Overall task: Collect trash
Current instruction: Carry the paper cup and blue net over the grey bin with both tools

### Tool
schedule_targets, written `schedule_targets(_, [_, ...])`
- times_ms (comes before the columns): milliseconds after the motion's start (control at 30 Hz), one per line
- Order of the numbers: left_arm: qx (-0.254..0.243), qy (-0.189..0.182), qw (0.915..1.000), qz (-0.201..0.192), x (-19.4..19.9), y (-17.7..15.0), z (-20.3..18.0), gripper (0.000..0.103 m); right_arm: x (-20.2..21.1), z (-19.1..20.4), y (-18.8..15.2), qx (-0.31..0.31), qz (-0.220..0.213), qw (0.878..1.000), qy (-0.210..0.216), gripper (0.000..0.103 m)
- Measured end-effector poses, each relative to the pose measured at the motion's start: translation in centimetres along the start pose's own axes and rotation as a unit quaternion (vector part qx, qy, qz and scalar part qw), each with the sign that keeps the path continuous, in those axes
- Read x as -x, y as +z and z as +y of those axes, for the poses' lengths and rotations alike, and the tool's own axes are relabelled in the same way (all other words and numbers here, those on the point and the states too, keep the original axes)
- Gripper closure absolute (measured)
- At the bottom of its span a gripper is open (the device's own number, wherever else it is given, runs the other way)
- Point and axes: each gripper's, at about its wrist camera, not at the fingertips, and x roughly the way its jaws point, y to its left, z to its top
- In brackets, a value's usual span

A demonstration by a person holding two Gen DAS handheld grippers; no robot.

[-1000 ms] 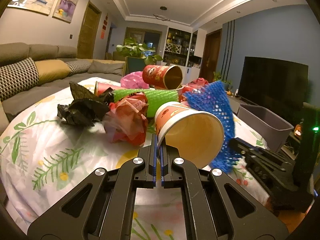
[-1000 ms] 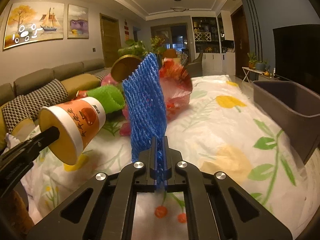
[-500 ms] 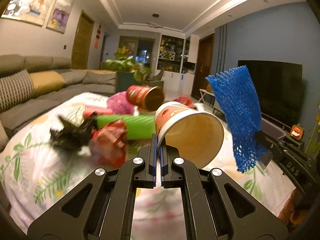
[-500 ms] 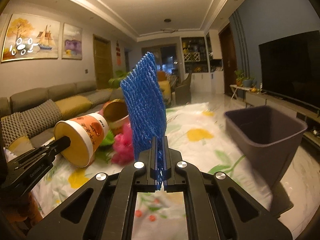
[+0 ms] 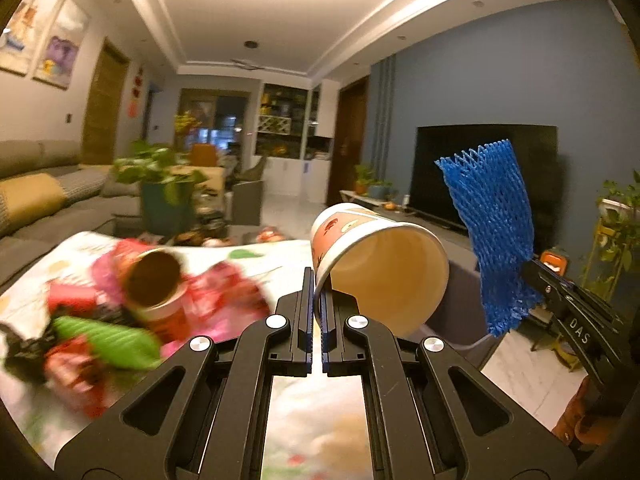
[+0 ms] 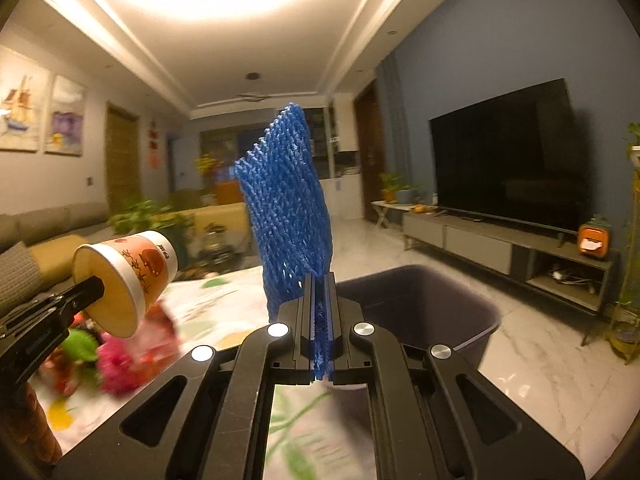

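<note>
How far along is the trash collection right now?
Nothing visibly binned yet. In hand: left gripper clamps the orange-printed paper cup by its rim, and right gripper pinches the blue foam fruit net in front of the dark plastic bin. Left: the blurred wrappers and red cup on the floral tablecloth.

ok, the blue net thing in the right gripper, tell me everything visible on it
The blue foam net is a soft open-mesh sleeve, flattened, with a zigzag cut top edge. It stands roughly upright, its lower end pinched between the shut fingers of the right gripper and poking out below them. It is held in the air in front of the grey bin; nothing else touches it.
</note>
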Motion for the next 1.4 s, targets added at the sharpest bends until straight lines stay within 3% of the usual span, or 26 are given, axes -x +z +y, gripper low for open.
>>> schedule_targets(367, [-0.011, -0.066, 0.9973, 0.032, -10.0, -0.2, -6.9, 0.101, -3.0, -3.9, -0.2, -0.025, 0.011, 0.998, -0.059, 0.098])
schedule_targets(667, [-0.014, -0.078, 0.9955, 0.052, -15.1, -1.3, -8.7, 0.101, -6.2, -6.3, 0.2, -0.035, 0.024, 0.997, -0.067, 0.098])
schedule_targets(1400, [-0.007, -0.09, 0.992, 0.087, -18.8, -2.2, -10.2, 0.1, -8.0, -7.0, 0.1, -0.041, 0.031, 0.997, -0.053, 0.098])
